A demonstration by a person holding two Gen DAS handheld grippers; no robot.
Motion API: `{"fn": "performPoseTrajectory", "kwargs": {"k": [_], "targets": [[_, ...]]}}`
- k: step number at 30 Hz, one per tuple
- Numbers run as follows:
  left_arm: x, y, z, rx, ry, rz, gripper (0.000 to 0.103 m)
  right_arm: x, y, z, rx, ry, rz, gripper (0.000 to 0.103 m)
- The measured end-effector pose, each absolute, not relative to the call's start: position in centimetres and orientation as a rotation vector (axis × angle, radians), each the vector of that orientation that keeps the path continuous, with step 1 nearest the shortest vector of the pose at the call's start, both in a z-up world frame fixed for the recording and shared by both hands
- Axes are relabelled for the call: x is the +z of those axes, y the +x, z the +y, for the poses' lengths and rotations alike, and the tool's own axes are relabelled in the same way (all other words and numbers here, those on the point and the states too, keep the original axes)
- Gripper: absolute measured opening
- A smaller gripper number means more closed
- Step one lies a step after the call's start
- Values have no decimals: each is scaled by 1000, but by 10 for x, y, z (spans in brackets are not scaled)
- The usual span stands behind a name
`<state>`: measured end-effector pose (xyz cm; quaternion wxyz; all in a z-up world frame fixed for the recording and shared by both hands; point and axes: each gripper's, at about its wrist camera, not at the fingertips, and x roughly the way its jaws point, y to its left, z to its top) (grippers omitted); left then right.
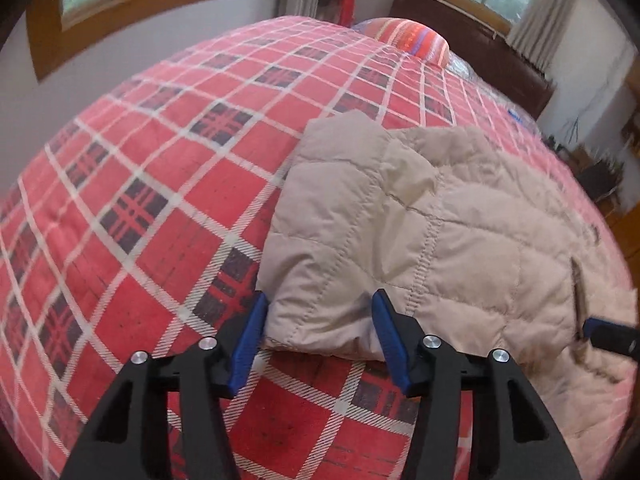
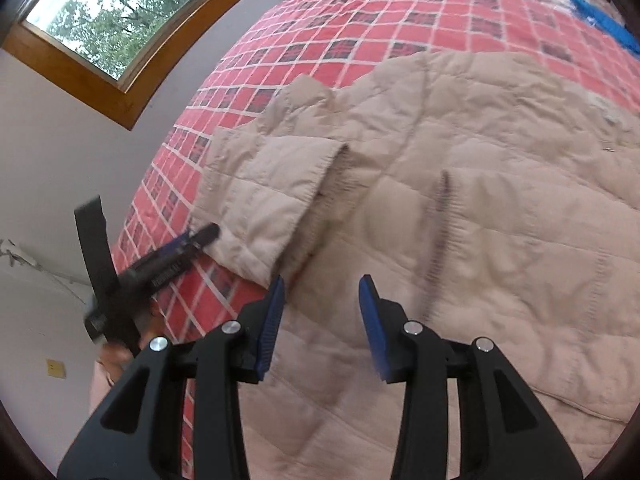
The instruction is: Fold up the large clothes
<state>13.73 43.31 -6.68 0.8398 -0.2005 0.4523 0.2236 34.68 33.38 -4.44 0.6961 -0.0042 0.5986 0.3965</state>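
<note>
Straddling the folded sleeve edge of the jacket point(image 1: 420, 216) on the bed point(image 1: 160, 200), my left gripper point(image 1: 318, 336) has its jaws spread, not yet pinching. My right gripper point(image 2: 322, 320) hovers over the jacket body, jaws spread too; next I judge both must close on cloth before folding.

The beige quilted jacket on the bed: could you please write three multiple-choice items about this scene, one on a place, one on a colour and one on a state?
1. Where does the beige quilted jacket lie?
A. On the floor
B. On the red plaid bedspread
C. On a chair

2. What colour are the pads of the left gripper?
A. Blue
B. Yellow
C. White

3. How do the jaws of the right gripper stand?
A. Shut on a sleeve
B. Shut on nothing
C. Open, above the jacket

Answers:
1 B: plaid cloth shows around the jacket's edges in both wrist views.
2 A: both pads are blue in the left wrist view.
3 C: a wide gap separates the fingers, with jacket fabric seen through it.
</note>
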Motion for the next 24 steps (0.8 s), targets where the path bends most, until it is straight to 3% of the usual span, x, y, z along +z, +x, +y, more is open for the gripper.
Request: {"fn": "performPoseTrajectory", "kwargs": {"k": [7, 8, 10, 12, 24], "targets": [[-42, 116, 439, 444, -530, 888, 55, -63, 344, 369, 926, 26, 1391, 39], [-38, 117, 440, 447, -529, 881, 56, -65, 344, 372, 933, 31, 1391, 36], [-32, 113, 442, 448, -532, 874, 56, -65, 344, 373, 928, 26, 1374, 13], [-28, 111, 444, 439, -553, 863, 56, -62, 347, 367, 930, 39, 1372, 5], [-12, 134, 421, 364, -569, 831, 56, 19, 368, 247, 882, 107, 1178, 3]]}}
